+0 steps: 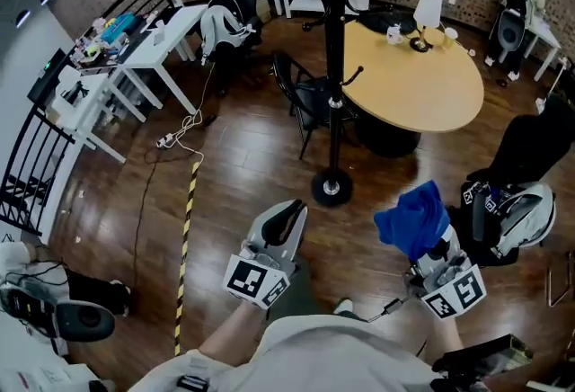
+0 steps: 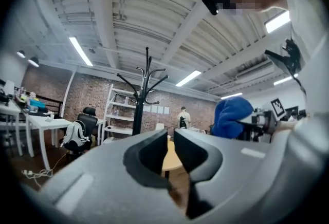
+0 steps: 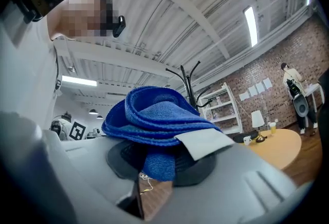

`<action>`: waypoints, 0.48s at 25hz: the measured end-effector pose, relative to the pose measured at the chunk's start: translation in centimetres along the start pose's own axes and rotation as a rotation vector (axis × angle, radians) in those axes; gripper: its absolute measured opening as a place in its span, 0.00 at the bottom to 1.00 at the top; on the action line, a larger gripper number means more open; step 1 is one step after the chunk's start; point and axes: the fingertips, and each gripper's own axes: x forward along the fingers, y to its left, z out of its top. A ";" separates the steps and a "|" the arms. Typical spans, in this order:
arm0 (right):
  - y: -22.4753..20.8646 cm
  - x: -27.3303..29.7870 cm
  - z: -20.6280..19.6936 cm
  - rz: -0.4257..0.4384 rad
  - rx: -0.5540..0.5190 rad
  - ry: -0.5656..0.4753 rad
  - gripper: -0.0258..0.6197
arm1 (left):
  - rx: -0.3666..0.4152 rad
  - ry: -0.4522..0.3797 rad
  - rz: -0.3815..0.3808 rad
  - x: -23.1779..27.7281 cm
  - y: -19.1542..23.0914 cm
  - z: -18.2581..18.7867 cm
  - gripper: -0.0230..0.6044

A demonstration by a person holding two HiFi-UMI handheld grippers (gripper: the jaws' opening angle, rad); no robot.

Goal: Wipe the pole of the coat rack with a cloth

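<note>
Two hand-held tools sit low in the head view, well short of the tall black metal coat rack [image 1: 335, 66]. Its pole rises from a round base on the dark wood-plank floor [image 1: 243, 156], just beside the round pale-wood table [image 1: 422, 84]. The right gripper [image 1: 431, 248] carries the bunched blue terry cloth [image 1: 413, 218] out front, presumably so the fabric meets the pole first. The left gripper [image 1: 289, 212] carries nothing, likely kept free to steady the stand. Nothing touches the pole yet. White desks [image 1: 157, 49] and a yellow-and-black floor tape [image 1: 187, 219] lie to the left.

In the left gripper view the jaws are drawn all but together, with only a slit between them and nothing in it. The rack stands ahead, well apart, before a brick wall [image 2: 92, 99] under a strip-lit ceiling [image 2: 128, 7].

In the right gripper view the jaws pinch a fold of the cloth. The rest is mounded above them with a white label [image 3: 203, 142], and the rack shows beyond it.
</note>
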 end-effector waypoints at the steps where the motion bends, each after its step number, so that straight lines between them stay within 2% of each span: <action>1: 0.5 -1.1 0.2 0.005 0.004 0.005 0.20 | -0.009 0.007 0.012 -1.0 -1.0 -0.1 0.10; 6: 1.8 -4.4 0.9 0.052 0.036 0.001 0.20 | -0.001 0.030 0.034 -4.8 -5.2 0.0 0.10; 12: 1.1 -6.1 -0.7 0.053 0.102 -0.007 0.20 | 0.019 0.045 0.096 -7.2 -6.7 -0.4 0.09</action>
